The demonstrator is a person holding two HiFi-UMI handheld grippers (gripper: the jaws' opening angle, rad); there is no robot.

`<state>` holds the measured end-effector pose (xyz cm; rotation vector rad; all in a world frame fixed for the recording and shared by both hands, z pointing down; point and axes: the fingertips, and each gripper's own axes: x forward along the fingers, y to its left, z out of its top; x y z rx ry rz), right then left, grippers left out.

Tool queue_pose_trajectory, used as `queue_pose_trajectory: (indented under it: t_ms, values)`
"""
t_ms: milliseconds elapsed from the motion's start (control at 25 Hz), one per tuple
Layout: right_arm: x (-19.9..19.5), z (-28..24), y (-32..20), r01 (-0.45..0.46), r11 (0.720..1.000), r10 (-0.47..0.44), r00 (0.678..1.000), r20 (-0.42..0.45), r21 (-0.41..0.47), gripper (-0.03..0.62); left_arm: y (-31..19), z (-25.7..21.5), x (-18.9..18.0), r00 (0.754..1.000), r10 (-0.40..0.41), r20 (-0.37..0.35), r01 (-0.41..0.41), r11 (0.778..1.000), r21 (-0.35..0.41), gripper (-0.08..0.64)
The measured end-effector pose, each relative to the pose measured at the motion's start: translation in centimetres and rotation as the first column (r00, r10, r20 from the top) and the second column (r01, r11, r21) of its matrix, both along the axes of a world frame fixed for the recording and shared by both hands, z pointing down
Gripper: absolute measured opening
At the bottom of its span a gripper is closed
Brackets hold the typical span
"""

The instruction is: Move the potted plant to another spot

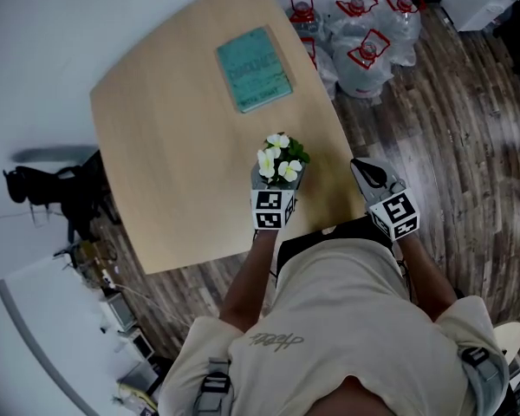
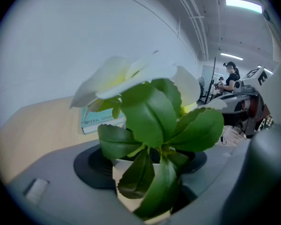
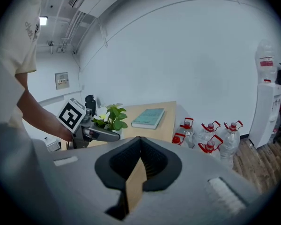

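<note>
Jaws on the left gripper [image 1: 276, 185] are clamped round the pale pot of the small potted plant with white flowers and green leaves [image 1: 279, 158]. The grip is low down, I'd guess so the leaves stay free. The plant's by the near edge of the light wooden desk [image 1: 173, 146], toward the near right corner (can't tell if it's resting or just lifted). Right gripper [image 1: 366, 173] has its jaws pinched together on nothing, off the desk's right edge, probably keeping clear. Count: one plant, one teal book [image 1: 253, 68] by the far edge, and five clear water bottles with red handles [image 1: 370, 59] on the floor, one half hidden.
</note>
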<state>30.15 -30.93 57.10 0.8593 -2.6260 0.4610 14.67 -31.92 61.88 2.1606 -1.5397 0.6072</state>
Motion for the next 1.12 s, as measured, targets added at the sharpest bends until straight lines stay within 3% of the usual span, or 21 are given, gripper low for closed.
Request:
queue_pose_trajectory:
  t_ms: [400,840,1120]
  values:
    - [3.0,1.8,-1.9,0.047,0.998,-0.047,0.999,-0.019,-0.039,0.003,-2.5,3.0,2.1,0.999,-0.035,0.007,0.036,0.999,-0.021,0.365]
    - [4.9,2.5,-3.6,0.015,0.998,-0.016,1.000,-0.014,-0.063,0.003,-4.4,5.3,3.0,0.999,-0.038,0.020,0.039,0.998,-0.045,0.365]
    - [6.1,2.7,-4.1,-0.014,0.997,0.013,1.000,-0.019,-0.071,0.003,-5.1,6.0,3.6,1.000,-0.023,0.018,0.024,1.000,-0.018,0.365]
